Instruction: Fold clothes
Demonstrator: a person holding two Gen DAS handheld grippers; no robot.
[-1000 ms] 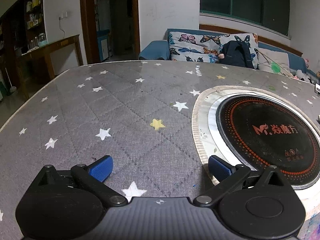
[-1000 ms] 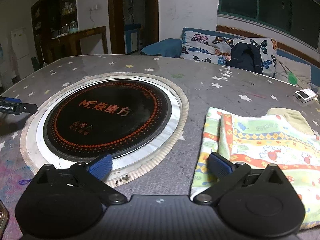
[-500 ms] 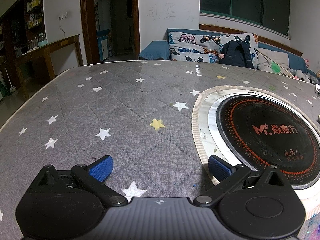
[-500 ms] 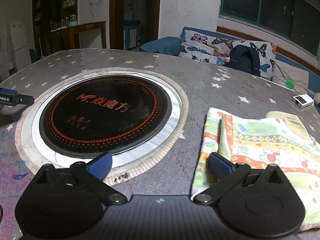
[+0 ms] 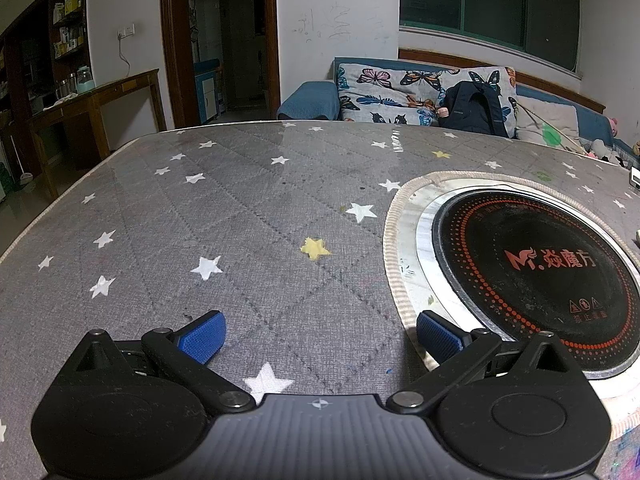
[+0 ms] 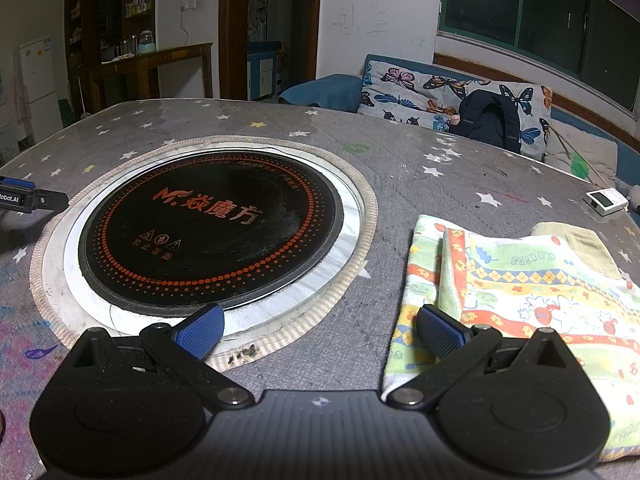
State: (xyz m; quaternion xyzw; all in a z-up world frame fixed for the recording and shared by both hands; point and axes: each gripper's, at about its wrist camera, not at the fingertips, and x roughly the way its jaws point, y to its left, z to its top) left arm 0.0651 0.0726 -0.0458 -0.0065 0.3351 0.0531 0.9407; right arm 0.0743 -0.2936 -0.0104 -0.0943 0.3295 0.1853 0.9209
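Note:
A folded children's garment (image 6: 532, 284) with a pale green, yellow and orange cartoon print lies on the table at the right of the right wrist view. My right gripper (image 6: 320, 330) is open and empty, low over the table, with its right finger (image 6: 438, 330) over the garment's left edge. My left gripper (image 5: 318, 336) is open and empty, low over the grey star-print tablecloth (image 5: 224, 232), left of the cooktop. The left gripper's tip (image 6: 24, 198) shows at the left edge of the right wrist view. The garment is out of the left wrist view.
A round black induction cooktop (image 6: 208, 228) with a steel ring is set in the middle of the table; it also shows in the left wrist view (image 5: 532, 264). A small white device (image 6: 606, 200) lies at the far right. A sofa with a black backpack (image 6: 486, 122) stands behind.
The right gripper has lifted and tilted slightly, so the view shifted a little. The left gripper has not moved. Both stay open.

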